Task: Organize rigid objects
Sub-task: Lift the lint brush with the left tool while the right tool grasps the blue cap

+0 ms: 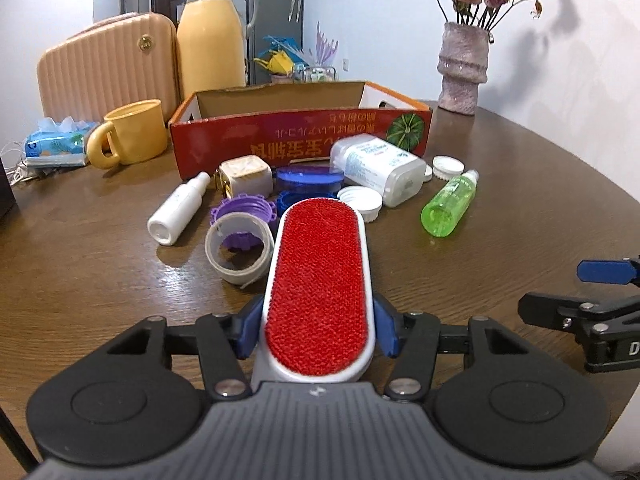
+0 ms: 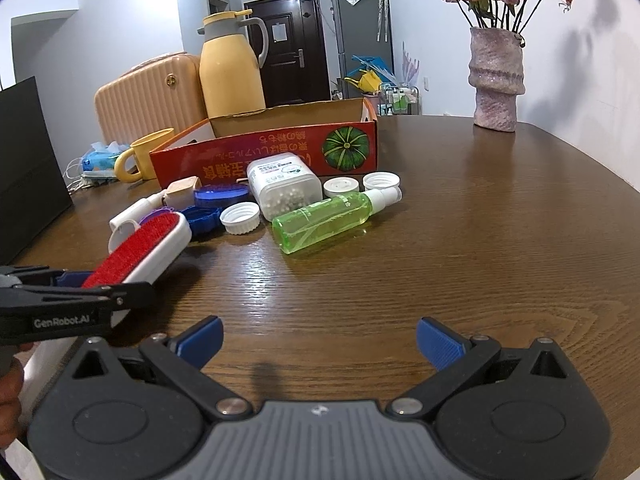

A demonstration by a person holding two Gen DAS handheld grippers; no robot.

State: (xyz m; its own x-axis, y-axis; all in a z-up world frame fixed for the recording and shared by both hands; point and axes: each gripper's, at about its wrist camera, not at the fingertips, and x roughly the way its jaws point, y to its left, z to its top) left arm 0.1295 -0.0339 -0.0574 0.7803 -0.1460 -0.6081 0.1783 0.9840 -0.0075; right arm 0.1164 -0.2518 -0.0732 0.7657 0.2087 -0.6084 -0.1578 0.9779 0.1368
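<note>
"GenRobot.AI", white lettering, on black body of left gripper (image 2: pixel 116 280), right wrist view; single letter "D" on right gripper (image 1: pixel 560 296), rest cut off; red box (image 1: pixel 300 140) bears upside-down yellow characters, unreadable; white container (image 2: pixel 284 184) label too small.

You're seeing a lint brush (image 1: pixel 318 288) with a red nap face in a white frame, blue pads (image 1: pixel 386 326) on black grippers, a clear green spray bottle (image 2: pixel 328 216), a red cardboard box (image 1: pixel 300 136) printed with a green striped pumpkin, a yellow mug (image 1: pixel 132 134), and dark brown woodgrain on the table (image 2: pixel 440 260)
</note>
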